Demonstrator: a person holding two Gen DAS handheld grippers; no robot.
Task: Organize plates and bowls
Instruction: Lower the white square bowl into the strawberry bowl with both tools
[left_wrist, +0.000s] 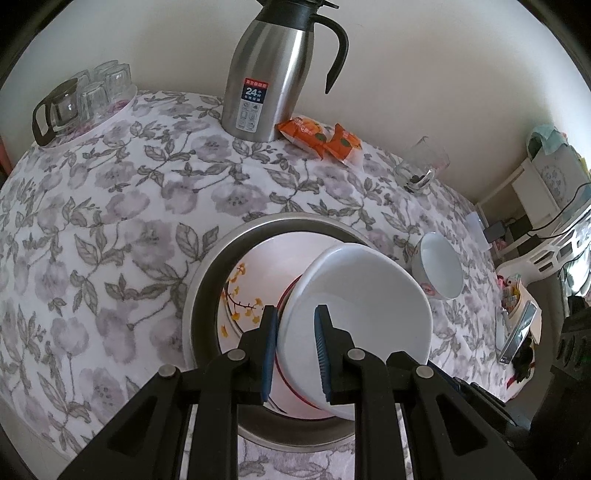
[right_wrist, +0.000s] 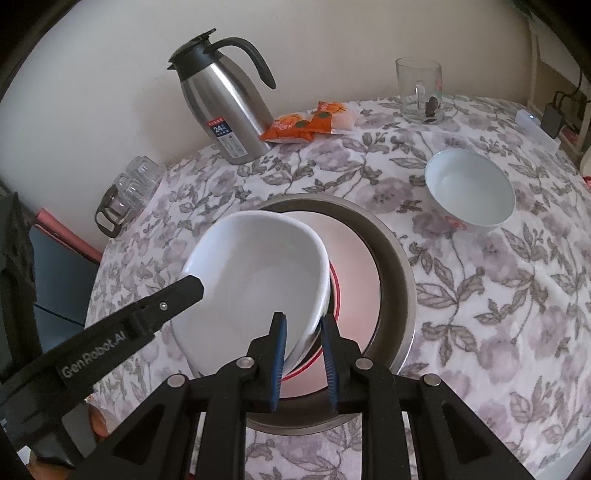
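Pinching opposite rims of the tilted white bowl (right_wrist: 255, 273) above the steel basin (right_wrist: 400, 273), left gripper (left_wrist: 295, 350) and right gripper (right_wrist: 303, 354) risk dropping it onto the plates (left_wrist: 255, 273) at six o'clock if either loosens.

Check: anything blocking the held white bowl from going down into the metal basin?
Nothing visible. Both grippers, left and right, hold the white bowl tilted over the metal basin; only a plate lies below.
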